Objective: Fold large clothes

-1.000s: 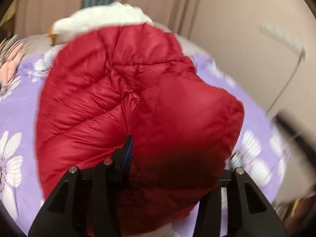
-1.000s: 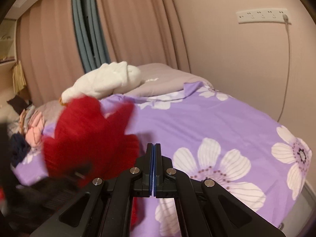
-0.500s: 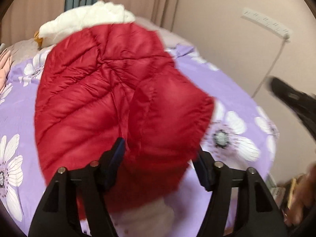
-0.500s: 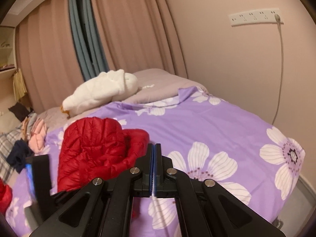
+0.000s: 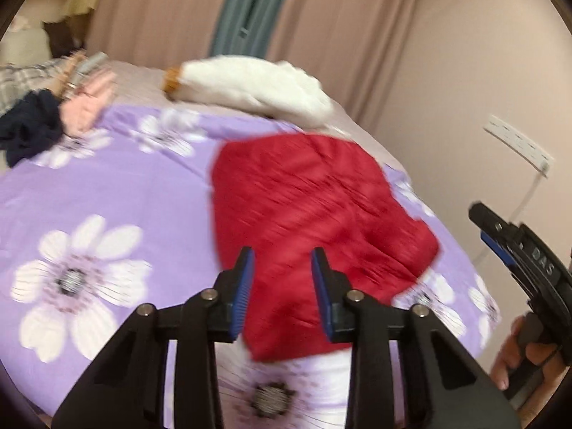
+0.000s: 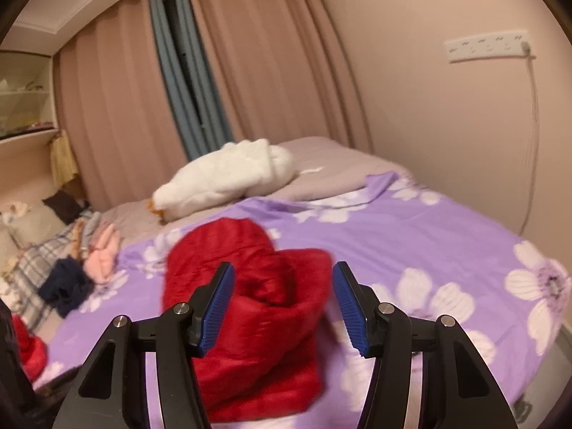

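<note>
We hold our left gripper (image 5: 282, 282) and right gripper (image 6: 282, 304) with jaws spread, gripping nothing; the red puffer jacket (image 6: 250, 307) lies on the bedspread (image 5: 107, 196) beyond both

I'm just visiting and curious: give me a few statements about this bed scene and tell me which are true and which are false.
1. The red puffer jacket lies on the purple flowered bedspread. True.
2. The left gripper is clamped on the jacket. False: its jaws stand open, holding nothing.
3. The right gripper is open. True.
4. The white plush toy sits on top of the red jacket. False: it lies apart, farther up the bed near the curtains.
5. A power strip is mounted on the wall. True.
</note>
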Motion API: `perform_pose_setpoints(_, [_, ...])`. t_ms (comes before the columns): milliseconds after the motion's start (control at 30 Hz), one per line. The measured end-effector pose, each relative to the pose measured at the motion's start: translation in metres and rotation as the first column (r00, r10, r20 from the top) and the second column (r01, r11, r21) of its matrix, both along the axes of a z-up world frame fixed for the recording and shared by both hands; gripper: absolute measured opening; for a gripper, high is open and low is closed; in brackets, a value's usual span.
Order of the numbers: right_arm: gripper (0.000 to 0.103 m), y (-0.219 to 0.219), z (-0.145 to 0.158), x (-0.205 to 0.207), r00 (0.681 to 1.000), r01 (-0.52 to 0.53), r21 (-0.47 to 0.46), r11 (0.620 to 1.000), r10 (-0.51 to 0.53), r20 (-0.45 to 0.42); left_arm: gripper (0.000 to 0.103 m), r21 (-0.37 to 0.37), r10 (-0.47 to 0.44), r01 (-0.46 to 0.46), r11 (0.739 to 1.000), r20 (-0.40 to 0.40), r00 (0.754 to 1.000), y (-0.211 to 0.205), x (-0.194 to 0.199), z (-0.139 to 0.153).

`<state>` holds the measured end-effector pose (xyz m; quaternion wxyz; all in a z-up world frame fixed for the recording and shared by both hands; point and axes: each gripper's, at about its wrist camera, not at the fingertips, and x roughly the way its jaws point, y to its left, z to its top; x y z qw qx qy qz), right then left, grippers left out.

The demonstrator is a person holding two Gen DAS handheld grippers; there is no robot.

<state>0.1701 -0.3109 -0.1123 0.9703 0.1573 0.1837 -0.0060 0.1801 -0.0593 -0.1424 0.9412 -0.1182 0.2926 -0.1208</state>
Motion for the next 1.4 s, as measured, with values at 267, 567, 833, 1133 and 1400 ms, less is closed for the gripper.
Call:
perform_pose_setpoints(267, [0.009,0.043,0.020,0.058,0.994,-0.105,-0.051,0.993,0.105,0.003,0.026,0.008,0.131,-0.132,0.991,0.033,0.991,0.028,0.034,0.010])
perform_pose_setpoints(567, [0.009,0.047,-0.004,0.187,0.985,-0.089,-0.042,0.995,0.082,-0.151,0.026,0.018,0.169,-0.168,0.986,-0.067,0.983,-0.007,0.168,-0.011])
perform_pose_setpoints(833, [0.007,-0.002,-0.127,0.207,0.954,0.017,-0.067,0.998,-0.036,-0.297,0.033,-0.175,0.025,-0.068,0.982,-0.236,0.971,-0.039,0.219,-0.119])
perform_pose_setpoints(1133, [0.000,-0.012,-0.145,0.201,0.964,0.041,0.025,0.999,-0.032,-0.266,0.032,0.055,0.126,-0.119,0.991,-0.167,0.978,-0.066,0.217,-0.121])
perform_pose_setpoints(1400, [0.000,-0.015,-0.146,0.209,0.964,0.039,0.036,0.999,-0.028,-0.264,0.032,0.074,0.139,-0.129,0.989,-0.162,0.977,-0.066,0.220,-0.125])
